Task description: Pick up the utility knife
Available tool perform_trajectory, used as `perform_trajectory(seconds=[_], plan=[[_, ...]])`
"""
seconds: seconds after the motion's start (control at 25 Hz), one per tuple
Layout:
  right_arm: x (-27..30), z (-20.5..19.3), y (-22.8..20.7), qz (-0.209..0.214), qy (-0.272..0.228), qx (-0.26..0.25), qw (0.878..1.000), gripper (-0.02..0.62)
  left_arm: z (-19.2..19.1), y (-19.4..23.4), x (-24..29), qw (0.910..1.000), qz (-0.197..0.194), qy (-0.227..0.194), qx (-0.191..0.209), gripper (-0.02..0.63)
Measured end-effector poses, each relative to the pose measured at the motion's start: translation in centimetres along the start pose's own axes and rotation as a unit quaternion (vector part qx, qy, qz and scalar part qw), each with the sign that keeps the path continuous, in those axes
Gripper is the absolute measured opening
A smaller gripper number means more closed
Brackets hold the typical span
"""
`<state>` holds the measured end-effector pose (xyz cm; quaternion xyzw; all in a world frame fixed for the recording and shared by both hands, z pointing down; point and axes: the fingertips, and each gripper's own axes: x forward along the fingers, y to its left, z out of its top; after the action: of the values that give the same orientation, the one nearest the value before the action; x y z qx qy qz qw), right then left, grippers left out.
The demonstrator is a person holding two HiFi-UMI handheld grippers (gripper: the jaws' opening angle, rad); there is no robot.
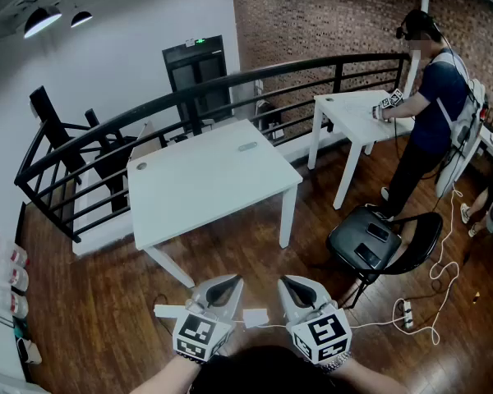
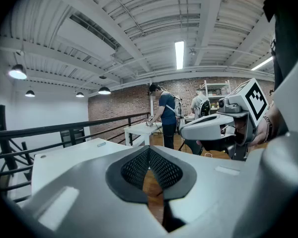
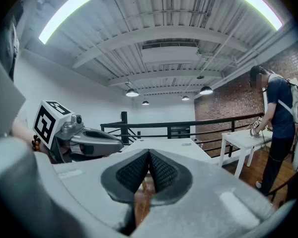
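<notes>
While the left gripper (image 1: 228, 284) and right gripper (image 1: 291, 285) hang closed and empty, near of the white table (image 1: 197, 191), pickup is unstarted; next, approach its far-side grey object (image 1: 247, 147) (possibly the knife).

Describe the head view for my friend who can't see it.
The left gripper and right gripper, both shut and empty, are held side by side over a wooden floor, facing a white table with a small grey thing on it. At right, a person stands at another table near a black chair.
</notes>
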<state>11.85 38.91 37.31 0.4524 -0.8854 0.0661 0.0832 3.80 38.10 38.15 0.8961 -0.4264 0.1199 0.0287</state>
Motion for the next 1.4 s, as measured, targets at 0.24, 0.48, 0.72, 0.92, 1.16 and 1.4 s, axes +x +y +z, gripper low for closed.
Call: perform_trajectory(seconds=[0.24,0.48,0.72,0.92,1.16,1.4], plan=[[-0.2,-0.1,-1.1,0.001,-0.002,0.002,1.000,-0.008,0.5,-0.7,1.0,1.0000,-0.005,0.002,-0.008,0.017],[0.3,0.0,-2.1,0.001,-0.002,0.005,1.000,-0.008,0.8,-0.1,2.0,1.0000,-0.002,0.003,-0.002,0.017],[2.4,0.3,-3.4,-0.004,0.004,0.001,1.000,-0.008,1.2,1.5,4.2,0.9999,-0.012,0.000,-0.010,0.017],[5.8,0.9,-4.9,-0.008,0.014,-0.006,1.000,-0.008,1.3,4.6,6.5,0.9997,-0.015,-0.008,-0.018,0.017],[12.2,2.9,-5.4,-0.007,0.033,-0.014,0.999,-0.008,2.2,10.8,9.0,0.9992,-0.017,-0.013,-0.035,0.017],[18.3,4.4,-6.7,-0.008,0.049,-0.019,0.999,-0.008,2.5,16.1,12.0,0.9983,-0.025,-0.016,-0.050,0.017]])
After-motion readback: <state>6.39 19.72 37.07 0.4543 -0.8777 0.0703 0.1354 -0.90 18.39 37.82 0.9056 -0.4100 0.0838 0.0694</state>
